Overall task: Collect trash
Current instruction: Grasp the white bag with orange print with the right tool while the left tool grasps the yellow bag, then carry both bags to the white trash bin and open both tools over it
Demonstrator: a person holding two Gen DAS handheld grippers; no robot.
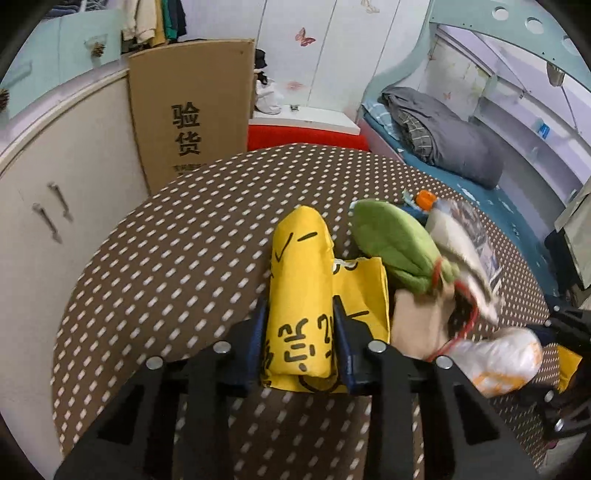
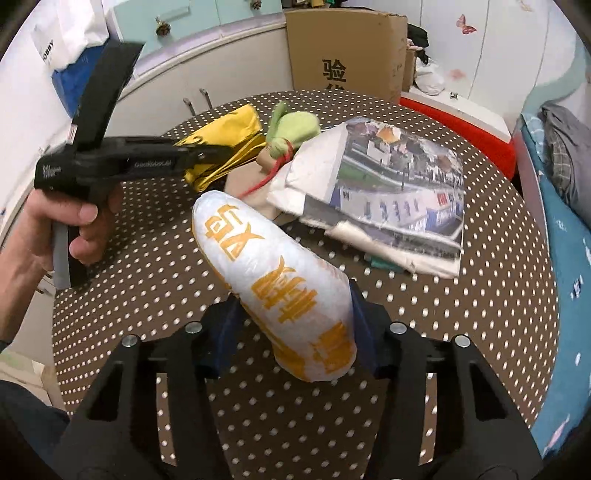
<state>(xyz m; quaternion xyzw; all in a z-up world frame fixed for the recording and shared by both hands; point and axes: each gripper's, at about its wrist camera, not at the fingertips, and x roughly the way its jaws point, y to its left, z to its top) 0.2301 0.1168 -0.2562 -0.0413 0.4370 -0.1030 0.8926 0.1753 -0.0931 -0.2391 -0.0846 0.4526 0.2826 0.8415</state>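
A round desk (image 1: 155, 258) under a brown cloth with white dots fills the middle of a small bedroom, and behind it a tall cardboard box (image 1: 190, 110) printed with black characters leans against a curved cream cabinet (image 1: 55, 177) with metal handles. A red-sided unit with a white top (image 1: 306, 127) stands beside the box, in front of white wardrobe doors (image 1: 317, 48) decorated with butterfly stickers. To the right lies a bed (image 1: 476, 192) with blue bedding and a heaped grey blanket (image 1: 443, 136), under a pale blue curved frame (image 1: 517, 26) pierced with round holes.
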